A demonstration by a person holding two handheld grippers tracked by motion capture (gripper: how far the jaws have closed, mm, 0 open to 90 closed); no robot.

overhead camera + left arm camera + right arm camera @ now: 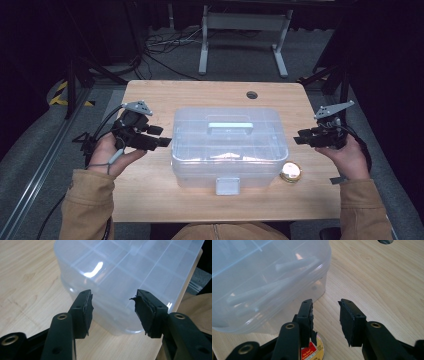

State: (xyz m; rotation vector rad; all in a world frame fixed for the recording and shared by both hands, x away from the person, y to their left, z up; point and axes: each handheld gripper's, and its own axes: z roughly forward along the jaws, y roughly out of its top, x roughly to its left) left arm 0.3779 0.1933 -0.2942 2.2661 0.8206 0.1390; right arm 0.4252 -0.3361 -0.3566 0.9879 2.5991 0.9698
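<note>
A clear plastic storage box [229, 147], lid shut, stands at the table's [150, 195] centre, flanked by the left gripper [161, 136] at its left end and the right gripper [298, 137] at its right end, both with jaws apart and empty, a small round tin [290, 171] lying near its right front corner.

— What's on the table [150, 200]?
— A clear box [229, 148] in the middle, lid shut, a pale handle [230, 126] on top and a latch [227, 185] on the near side. A small round tin [290, 171] lies just beside its near right corner.
— And the grippers?
— The left gripper [161, 136] sits just off the box's left wall (jaws pointing at it, nothing between them). The right gripper [301, 137] hovers near the right wall, apart from it, above the tin. A hole [252, 94] marks the far edge.
</note>
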